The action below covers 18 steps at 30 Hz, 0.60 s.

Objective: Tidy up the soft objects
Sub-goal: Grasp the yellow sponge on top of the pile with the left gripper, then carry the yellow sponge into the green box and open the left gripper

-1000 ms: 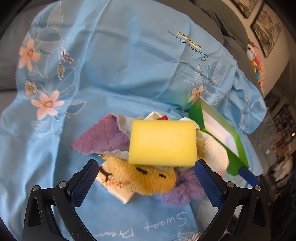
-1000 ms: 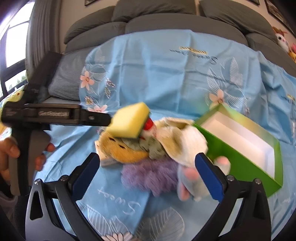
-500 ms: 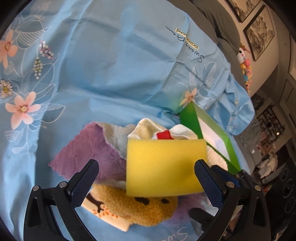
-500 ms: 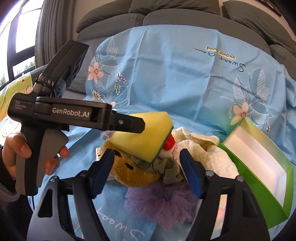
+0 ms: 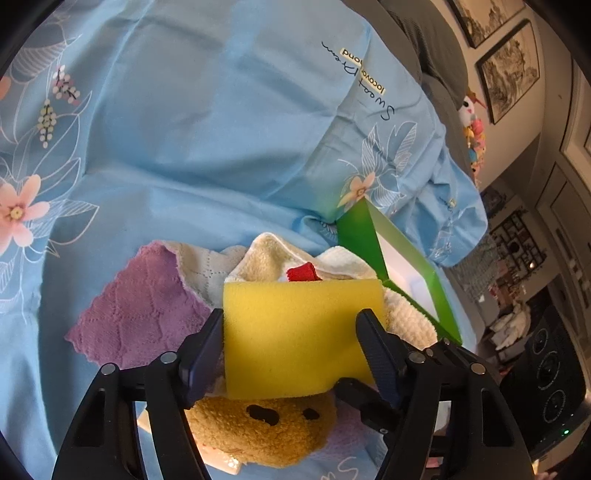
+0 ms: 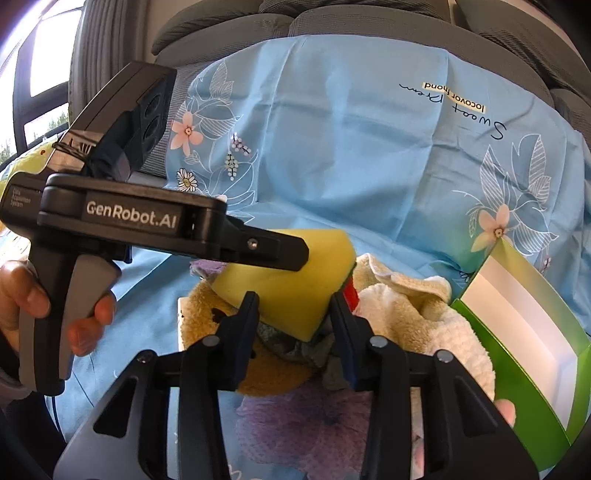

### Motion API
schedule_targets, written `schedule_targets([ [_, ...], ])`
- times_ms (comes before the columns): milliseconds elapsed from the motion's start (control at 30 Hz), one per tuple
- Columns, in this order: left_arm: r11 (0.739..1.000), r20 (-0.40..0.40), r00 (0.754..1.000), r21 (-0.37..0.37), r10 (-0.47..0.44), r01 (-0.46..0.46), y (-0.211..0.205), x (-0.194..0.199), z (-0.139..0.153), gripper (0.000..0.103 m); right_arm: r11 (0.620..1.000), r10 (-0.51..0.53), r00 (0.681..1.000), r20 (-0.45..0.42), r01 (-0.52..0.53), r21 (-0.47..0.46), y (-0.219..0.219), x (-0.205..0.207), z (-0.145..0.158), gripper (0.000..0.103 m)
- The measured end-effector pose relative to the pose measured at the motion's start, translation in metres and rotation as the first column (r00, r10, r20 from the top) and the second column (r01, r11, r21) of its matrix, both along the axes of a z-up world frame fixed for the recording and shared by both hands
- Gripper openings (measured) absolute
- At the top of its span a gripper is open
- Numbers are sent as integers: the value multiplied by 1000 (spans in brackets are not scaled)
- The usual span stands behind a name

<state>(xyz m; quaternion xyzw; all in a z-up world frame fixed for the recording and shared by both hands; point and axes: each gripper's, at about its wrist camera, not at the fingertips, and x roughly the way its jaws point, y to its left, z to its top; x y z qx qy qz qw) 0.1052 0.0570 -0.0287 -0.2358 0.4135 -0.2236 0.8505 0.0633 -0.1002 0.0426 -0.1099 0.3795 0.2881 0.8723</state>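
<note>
A yellow sponge [image 5: 303, 332] lies tilted on top of a pile of soft things on a blue flowered sheet [image 5: 221, 129]. My left gripper [image 5: 291, 314] has it between its closing jaws, and both pads touch the sponge's sides. In the right wrist view, my right gripper [image 6: 293, 297] is closing around the low corner of the sponge [image 6: 295, 280]. A crumpled grey-green cloth [image 6: 291, 345] lies just below, and I see no firm press. Under the sponge are a tan plush face [image 5: 266, 424], a purple cloth [image 5: 147, 314] and a cream towel [image 6: 406, 314].
An open green box [image 6: 517, 369] with a white inside stands to the right of the pile, also seen as the green box [image 5: 373, 240]. A person's hand [image 6: 22, 295] holds the left gripper's handle. Grey sofa cushions [image 6: 369, 18] rise behind the sheet. A fluffy purple item [image 6: 295, 424] lies nearest me.
Both grippers came in lower and closer to the pile. The left jaws narrowed from wide open onto the sponge's sides. The right jaws narrowed a lot around the sponge's corner.
</note>
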Motion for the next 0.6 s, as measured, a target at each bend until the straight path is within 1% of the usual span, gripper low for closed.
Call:
schedule_targets([
  [67, 1000, 3, 1000, 8, 5, -5, -1, -3, 1, 68, 1000, -6, 1000, 1, 6, 1, 0, 0, -1, 35],
  [100, 1000, 5, 1000, 12, 9, -9, -1, -5, 2, 64, 1000, -9, 1000, 1, 9, 10, -1, -2, 0, 34],
  [167, 999, 23, 999, 32, 22, -22, -2, -10, 8, 61, 1000, -15, 1000, 13, 15, 23, -2, -6, 4, 33],
  [233, 998, 51, 998, 58, 34, -37, -4, -18, 19, 60, 999, -17, 1000, 22, 16, 41, -4, -8, 10, 33],
  [333, 994, 110, 993, 98, 30, -40, -10, -31, 41, 60, 997, -18, 998, 65, 13, 71, -8, -17, 24, 33],
  [400, 993, 135, 991, 112, 25, -40, -13, -36, 55, 60, 996, -24, 995, 92, 16, 88, -12, -21, 35, 33],
  [500, 990, 170, 985, 133, 13, -36, -23, -39, 75, 60, 994, -41, 991, 129, 27, 108, -20, -26, 50, 33],
  [600, 987, 199, 980, 161, -16, -16, -42, -36, 95, 60, 991, -75, 984, 162, 56, 119, -34, -28, 63, 33],
])
